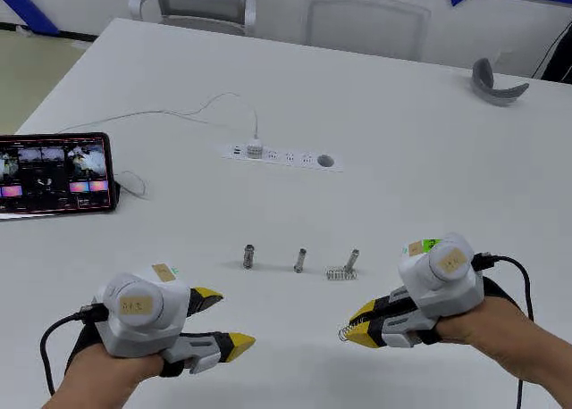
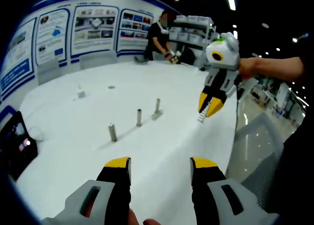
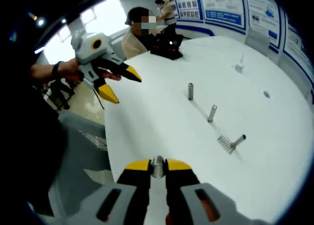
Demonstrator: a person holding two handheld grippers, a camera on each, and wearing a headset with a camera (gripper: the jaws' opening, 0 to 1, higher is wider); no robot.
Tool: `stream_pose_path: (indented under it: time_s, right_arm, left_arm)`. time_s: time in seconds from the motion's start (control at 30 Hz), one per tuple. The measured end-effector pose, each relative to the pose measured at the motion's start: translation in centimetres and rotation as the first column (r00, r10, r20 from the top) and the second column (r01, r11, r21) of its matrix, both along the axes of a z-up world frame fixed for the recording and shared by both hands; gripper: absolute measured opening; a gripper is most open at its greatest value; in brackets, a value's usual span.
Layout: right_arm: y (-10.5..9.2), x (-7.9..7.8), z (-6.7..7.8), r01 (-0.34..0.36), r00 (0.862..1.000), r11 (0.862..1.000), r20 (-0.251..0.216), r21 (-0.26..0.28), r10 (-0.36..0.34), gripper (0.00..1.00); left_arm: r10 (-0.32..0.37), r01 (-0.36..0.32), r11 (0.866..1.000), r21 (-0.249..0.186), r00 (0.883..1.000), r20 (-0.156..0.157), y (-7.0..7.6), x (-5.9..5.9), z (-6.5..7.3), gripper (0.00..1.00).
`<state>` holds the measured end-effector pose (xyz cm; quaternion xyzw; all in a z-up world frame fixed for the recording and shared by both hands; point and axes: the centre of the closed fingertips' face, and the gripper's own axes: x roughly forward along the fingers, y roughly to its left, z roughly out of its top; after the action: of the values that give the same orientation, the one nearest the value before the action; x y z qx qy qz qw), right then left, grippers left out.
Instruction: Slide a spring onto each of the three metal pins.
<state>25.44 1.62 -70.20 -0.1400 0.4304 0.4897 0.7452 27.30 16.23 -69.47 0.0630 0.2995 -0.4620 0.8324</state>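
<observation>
Left tool (image 1: 225,320) released, right tool (image 1: 362,333) clenched on a spring (image 3: 157,167).
The three pins (image 1: 300,260) stand in a row on the counter (image 1: 402,141); the spring seems light and soft, so grip one end gently.

Left claw (image 1: 231,318) gapes; right claw (image 1: 357,326) pinches spring (image 1: 343,334).

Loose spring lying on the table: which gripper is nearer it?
Right. The right gripper, shut on a second spring, sits just short of the loose spring; the left gripper, open, is farther off to its left.
</observation>
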Motion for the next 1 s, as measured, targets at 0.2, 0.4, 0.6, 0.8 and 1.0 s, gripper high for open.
stream_pose_path:
  time_s: [0.2,0.4,0.6,0.8,1.0]
  right_arm:
    - [0.1,1.6,0.1,0.004,1.000,1.000,0.012,-0.007,-0.004,0.13]
    - [0.3,3.0,0.2,0.004,1.000,1.000,0.016,-0.010,-0.004,0.13]
    - [0.2,4.9,0.4,0.006,1.000,1.000,0.030,-0.025,-0.005,0.13]
    - [0.0,6.9,0.4,0.008,0.999,0.999,0.047,-0.049,-0.006,0.13]
    - [0.2,8.7,0.4,0.000,0.998,0.999,0.067,-0.050,0.004,0.13]
  left_arm:
    - [0.048,-0.049,0.999,-0.010,0.999,-0.021,1.0,0.5,-0.1,0.60]
    - [0.084,-0.084,0.996,-0.023,0.996,-0.015,1.5,1.0,0.1,0.64]
    - [0.115,-0.115,0.993,-0.018,0.993,-0.016,2.1,1.4,0.0,0.67]
    - [0.128,-0.128,0.991,-0.029,0.992,-0.017,2.4,1.6,0.1,0.72]
    - [0.128,-0.129,0.991,-0.028,0.992,-0.018,2.7,1.6,0.1,0.76]
